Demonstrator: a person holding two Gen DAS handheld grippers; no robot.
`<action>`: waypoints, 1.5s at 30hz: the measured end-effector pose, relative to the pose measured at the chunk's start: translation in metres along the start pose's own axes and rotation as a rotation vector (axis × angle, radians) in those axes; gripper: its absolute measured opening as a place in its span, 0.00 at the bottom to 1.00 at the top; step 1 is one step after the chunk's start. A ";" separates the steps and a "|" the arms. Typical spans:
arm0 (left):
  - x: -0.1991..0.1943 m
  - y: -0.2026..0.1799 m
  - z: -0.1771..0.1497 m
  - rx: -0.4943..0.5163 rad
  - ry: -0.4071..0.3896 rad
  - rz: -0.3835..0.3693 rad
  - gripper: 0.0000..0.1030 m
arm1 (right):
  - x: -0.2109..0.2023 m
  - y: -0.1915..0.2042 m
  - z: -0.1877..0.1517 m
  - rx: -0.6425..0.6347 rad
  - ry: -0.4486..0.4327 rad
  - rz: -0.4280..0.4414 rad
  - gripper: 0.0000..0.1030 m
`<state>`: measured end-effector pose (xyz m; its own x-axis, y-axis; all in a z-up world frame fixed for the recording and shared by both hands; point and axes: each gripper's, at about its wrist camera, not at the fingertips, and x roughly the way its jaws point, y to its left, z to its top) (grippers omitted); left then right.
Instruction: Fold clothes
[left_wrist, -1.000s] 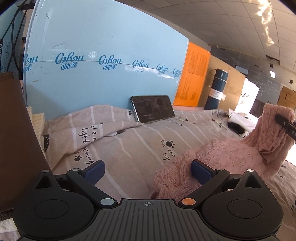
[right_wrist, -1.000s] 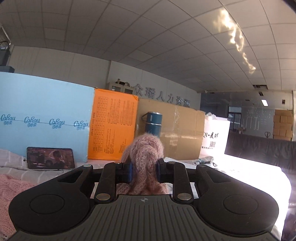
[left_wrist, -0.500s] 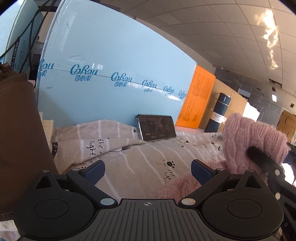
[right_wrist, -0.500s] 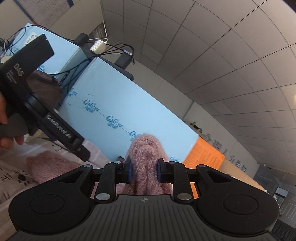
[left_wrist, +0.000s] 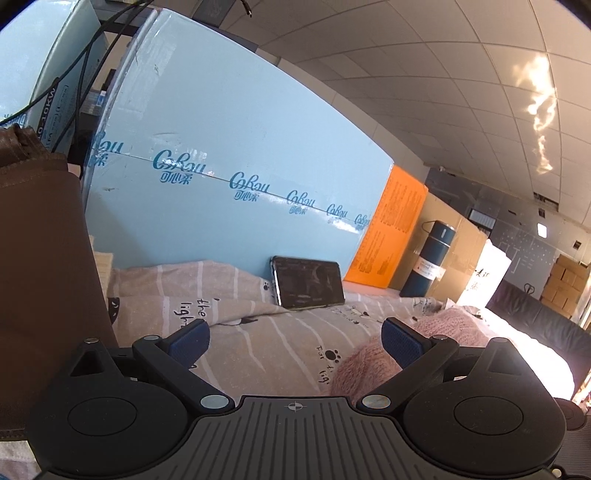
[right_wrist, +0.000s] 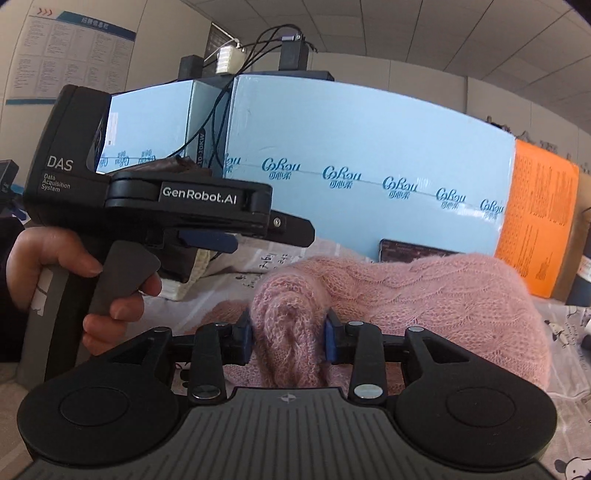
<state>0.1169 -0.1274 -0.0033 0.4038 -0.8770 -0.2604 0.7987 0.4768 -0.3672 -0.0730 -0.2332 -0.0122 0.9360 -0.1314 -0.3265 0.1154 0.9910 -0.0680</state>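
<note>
Two grippers are working over a beige striped bedsheet with paw prints (left_wrist: 266, 339). The right gripper (right_wrist: 288, 334) is pinching a bunched fold of the fuzzy pink knitted sweater (right_wrist: 424, 291), which is lying heaped on the sheet. The left gripper (left_wrist: 293, 338) is spreading its fingers wide, holding nothing, the sweater at its 3 o'clock. At 12 o'clock, a black smartphone (left_wrist: 308, 282) is leaning against a pale blue printed carton (left_wrist: 240, 147) under a tiled office ceiling (left_wrist: 424, 55).
</note>
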 end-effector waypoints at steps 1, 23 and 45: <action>0.000 0.000 0.000 -0.001 -0.002 -0.001 0.98 | 0.001 -0.002 0.000 0.017 0.011 0.021 0.44; -0.021 -0.048 -0.007 -0.212 0.175 -0.158 0.96 | -0.103 -0.141 -0.029 0.754 -0.242 0.152 0.83; -0.019 -0.073 -0.023 0.082 0.072 -0.123 0.20 | -0.074 -0.171 -0.051 0.974 -0.252 0.396 0.84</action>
<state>0.0406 -0.1445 0.0079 0.2703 -0.9203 -0.2828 0.8748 0.3574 -0.3270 -0.1792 -0.3944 -0.0249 0.9935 0.1019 0.0508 -0.1002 0.5712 0.8147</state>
